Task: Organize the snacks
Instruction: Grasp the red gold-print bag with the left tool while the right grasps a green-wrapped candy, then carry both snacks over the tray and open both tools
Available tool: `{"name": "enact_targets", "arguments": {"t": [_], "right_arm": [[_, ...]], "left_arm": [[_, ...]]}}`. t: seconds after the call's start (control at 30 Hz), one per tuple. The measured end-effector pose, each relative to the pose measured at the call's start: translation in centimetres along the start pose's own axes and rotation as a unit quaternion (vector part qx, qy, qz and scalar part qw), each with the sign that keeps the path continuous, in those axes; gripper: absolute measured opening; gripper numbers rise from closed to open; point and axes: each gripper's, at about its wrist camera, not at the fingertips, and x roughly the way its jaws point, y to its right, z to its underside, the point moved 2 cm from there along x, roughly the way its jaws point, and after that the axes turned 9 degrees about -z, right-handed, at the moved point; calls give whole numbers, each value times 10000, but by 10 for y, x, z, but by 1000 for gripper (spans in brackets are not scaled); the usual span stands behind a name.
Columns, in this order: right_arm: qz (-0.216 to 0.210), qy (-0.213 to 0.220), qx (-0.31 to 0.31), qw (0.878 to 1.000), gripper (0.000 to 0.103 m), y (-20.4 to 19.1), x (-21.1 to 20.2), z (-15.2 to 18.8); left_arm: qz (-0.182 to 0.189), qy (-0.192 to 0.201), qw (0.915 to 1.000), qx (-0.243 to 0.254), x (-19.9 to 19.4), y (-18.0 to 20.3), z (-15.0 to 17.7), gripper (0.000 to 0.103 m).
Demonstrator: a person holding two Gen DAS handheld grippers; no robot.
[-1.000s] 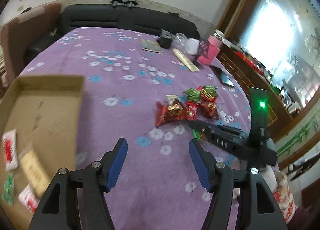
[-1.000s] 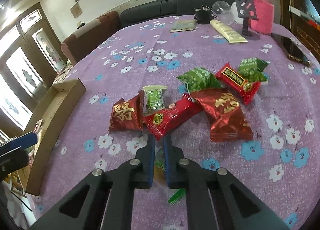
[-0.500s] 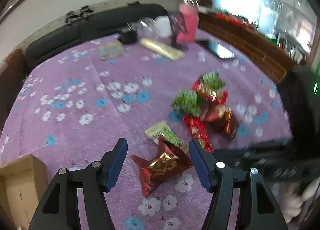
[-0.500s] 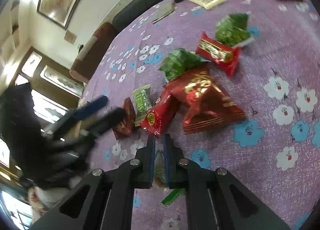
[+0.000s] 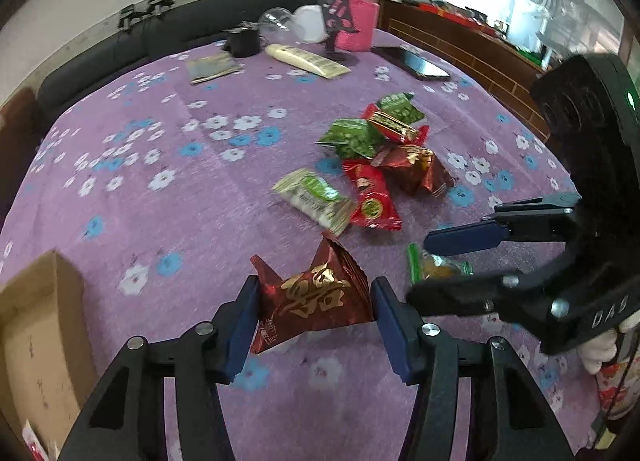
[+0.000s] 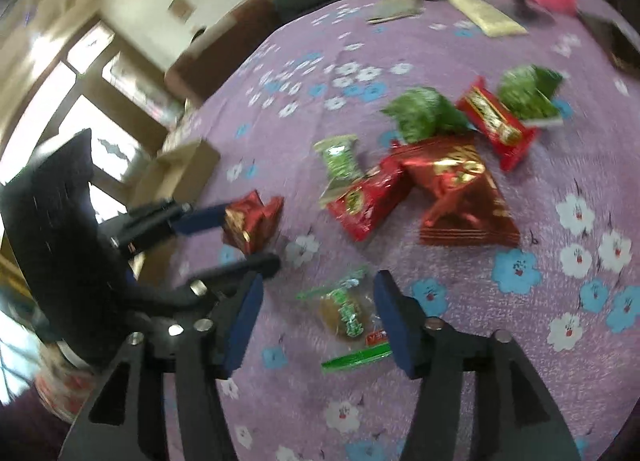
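Red snack packet [image 5: 316,297] | left fingers [image 5: 244,313] closing, seemingly touching, angled down

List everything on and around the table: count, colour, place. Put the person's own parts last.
Red foil packet: one, dark red with gold lettering, between the left gripper's fingers.
Clear-wrapped snack: one, green-trimmed, on the cloth between the right gripper's open fingers.
Snack pile: three red, three green packets, middle of the table.
Tablecloth: one, purple with white and blue flowers.
Cardboard box: one, brown, near left edge.
Phone: one, black, far right.
Tube: one, cream, far side.
Pink container: one, far side.
Sofa: one, black, behind the table.
Left gripper: black with blue pads, closing on the red foil packet.
Right gripper: black with blue pads, just opened.
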Motion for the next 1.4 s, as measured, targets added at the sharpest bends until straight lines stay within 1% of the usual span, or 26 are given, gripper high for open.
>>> {"name": "enact_targets", "arguments": {"t": [0.13, 0.17, 0.2, 0.23, 0.3, 0.37, 0.43, 0.57, 0.63, 0.7, 0.83, 0.93, 1.03, 1.13, 1.23, 1.3, 1.4], "right_arm": [[338, -74, -402, 9986, 58, -8, 3, 6], [490, -98, -569, 9971, 58, -12, 5, 7], [612, -109, -677, 9958, 56, -15, 6, 8], [864, -110, -849, 9926, 48, -19, 9, 10], [1299, -120, -1143, 9848, 38, -23, 13, 14], [1458, -129, -1282, 9809, 38, -25, 16, 15], [1517, -101, -1311, 9796, 36, -25, 16, 15], [1335, 62, -1131, 9846, 35, -21, 13, 12], [1199, 137, -996, 9877, 35, -21, 14, 9], [1054, 226, -854, 9905, 35, -25, 12, 6], [755, 393, -762, 9935, 35, -53, 11, -1], [463, 439, -827, 9945, 36, -83, 16, -7], [140, 370, -970, 9945, 36, -122, 31, -16], [-153, 225, -1065, 9939, 36, -162, 58, -26], [-167, 160, -1201, 9925, 37, -194, 88, -33], [-195, 54, -1226, 9922, 37, -207, 108, -35], [-95, -105, -1308, 9913, 37, -224, 141, -39]], "left_arm": [[-91, 65, 9997, -235, -11, -12, 8, 58], [-99, 91, 9995, -283, -13, -14, 10, 58], [-113, 121, 9993, -337, -16, -16, 12, 58], [-124, 159, 9990, -398, -20, -19, 14, 58], [-125, 227, 9984, -504, -27, -22, 17, 58], [-124, 316, 9972, -673, -37, -28, 22, 58], [-75, 400, 9953, -880, -46, -35, 27, 58], [-25, 605, 9896, -1305, -69, -52, 37, 58], [40, 758, 9837, -1633, -87, -68, 45, 58], [5, 854, 9792, -1839, -98, -84, 53, 58], [-313, 921, 9688, -2279, -118, -127, 76, 58], [-554, 789, 9629, -2522, -120, -158, 93, 58], [-747, 660, 9592, -2644, -118, -181, 105, 59], [-795, 579, 9533, -2856, -115, -204, 117, 59], [-737, 524, 9442, -3166, -108, -228, 126, 59], [-628, 502, 9376, -3382, -104, -243, 131, 59], [-557, 461, 9316, -3563, -100, -255, 134, 59]]}}
